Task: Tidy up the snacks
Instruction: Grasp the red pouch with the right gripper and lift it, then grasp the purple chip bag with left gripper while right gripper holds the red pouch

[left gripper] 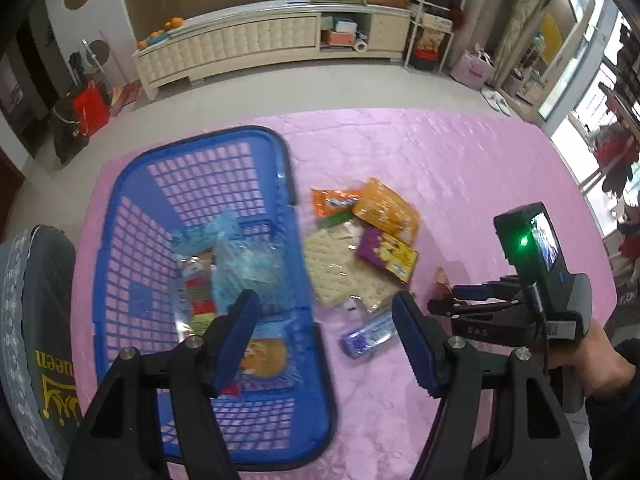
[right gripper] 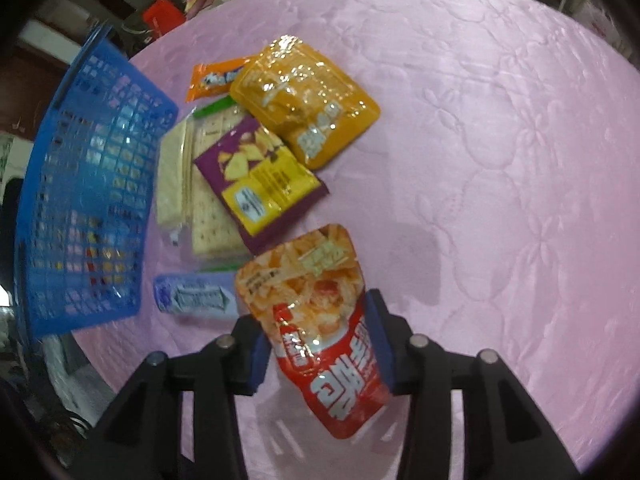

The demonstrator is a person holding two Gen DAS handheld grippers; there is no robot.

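A blue plastic basket [left gripper: 114, 216] stands on the left of the pink tablecloth [left gripper: 440, 160] with several wrapped snacks inside. My left gripper [left gripper: 324, 340] hangs open over the basket's right rim, nothing between its fingers. Right of the basket lies a pile: an orange pouch [right gripper: 312, 104], a purple-and-yellow chip bag [right gripper: 260, 180], clear-wrapped crackers [right gripper: 200, 200], a small orange packet [right gripper: 212, 78] and a blue stick pack [right gripper: 192, 296]. My right gripper [right gripper: 320, 348] is shut on a red snack bag [right gripper: 316, 304], held off the cloth near the pile.
A person's hand [left gripper: 592, 360] holds the right gripper's body at the right edge of the left wrist view. A dark printed cloth [left gripper: 36, 320] lies at the near left. Beyond the table stand a long white cabinet [left gripper: 260, 44] and shelves.
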